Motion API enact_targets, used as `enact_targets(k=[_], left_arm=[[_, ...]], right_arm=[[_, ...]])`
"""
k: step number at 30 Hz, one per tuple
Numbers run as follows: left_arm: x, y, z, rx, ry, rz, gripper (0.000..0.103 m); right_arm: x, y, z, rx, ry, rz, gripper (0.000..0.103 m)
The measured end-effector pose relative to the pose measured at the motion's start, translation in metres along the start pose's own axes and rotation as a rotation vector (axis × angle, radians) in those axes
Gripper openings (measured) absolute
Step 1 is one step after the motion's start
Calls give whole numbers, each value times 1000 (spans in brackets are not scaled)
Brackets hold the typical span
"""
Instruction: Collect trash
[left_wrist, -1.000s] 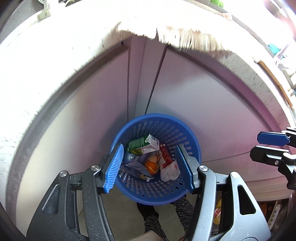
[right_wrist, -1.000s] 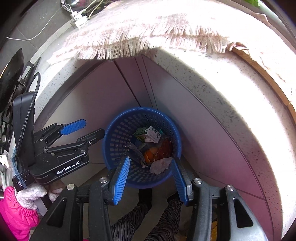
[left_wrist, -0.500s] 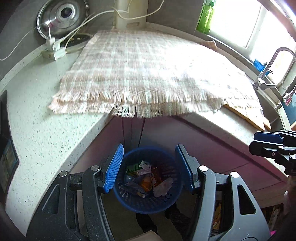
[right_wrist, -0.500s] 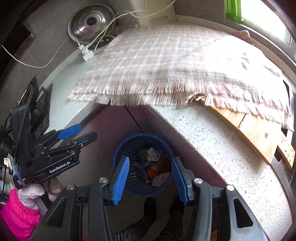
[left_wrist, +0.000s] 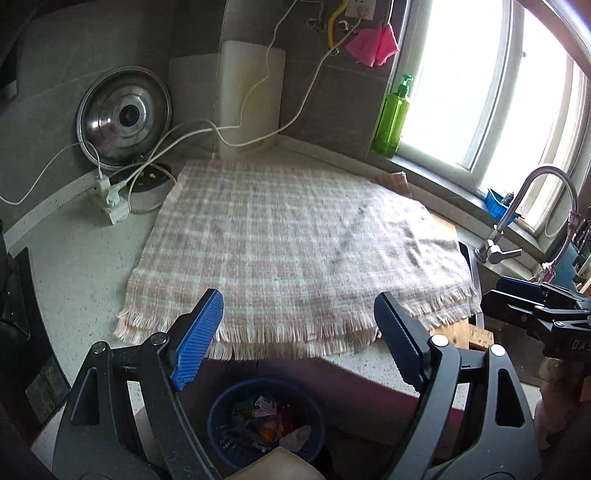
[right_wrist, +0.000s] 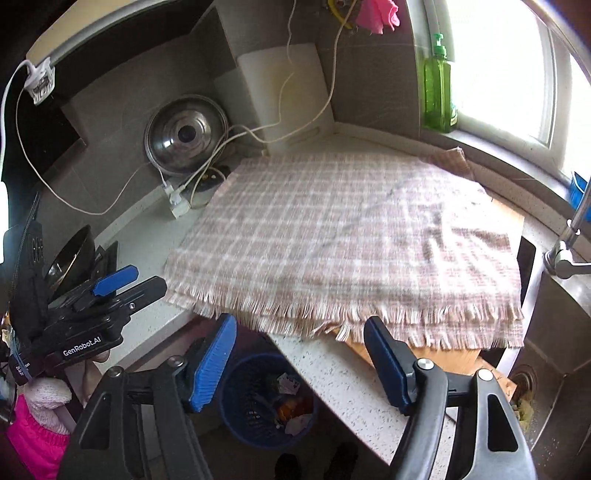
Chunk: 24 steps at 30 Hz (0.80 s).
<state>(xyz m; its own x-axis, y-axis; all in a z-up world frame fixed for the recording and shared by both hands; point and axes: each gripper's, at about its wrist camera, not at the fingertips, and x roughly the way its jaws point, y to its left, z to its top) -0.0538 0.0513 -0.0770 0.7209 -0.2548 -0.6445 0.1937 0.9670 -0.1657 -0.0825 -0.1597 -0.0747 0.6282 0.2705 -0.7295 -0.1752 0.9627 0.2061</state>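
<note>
Both views have risen from the cupboard front to the countertop, and the jaws of both grippers have just been opening, with nothing between them. The left gripper and right gripper stand wide and empty. The blue basket, holding the trash (wrappers, a carton, something orange), sits on the floor below the counter edge, well beneath both sets of fingers. The plaid cloth on the countertop looks bare, so collection seems nearly finished.
</note>
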Motion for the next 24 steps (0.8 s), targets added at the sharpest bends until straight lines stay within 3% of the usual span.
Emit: enact_targets(k=[7, 19, 24], left_arm=[[-25, -29, 38, 44, -115, 33, 100], [-34, -52, 55, 48, -138, 106, 102], [-33, -54, 58, 47, -141, 101, 103]], right_arm=[[-24, -19, 26, 12, -129, -21, 102], [-38, -34, 47, 8, -192, -33, 103], [-39, -36, 51, 3, -211, -35, 103]])
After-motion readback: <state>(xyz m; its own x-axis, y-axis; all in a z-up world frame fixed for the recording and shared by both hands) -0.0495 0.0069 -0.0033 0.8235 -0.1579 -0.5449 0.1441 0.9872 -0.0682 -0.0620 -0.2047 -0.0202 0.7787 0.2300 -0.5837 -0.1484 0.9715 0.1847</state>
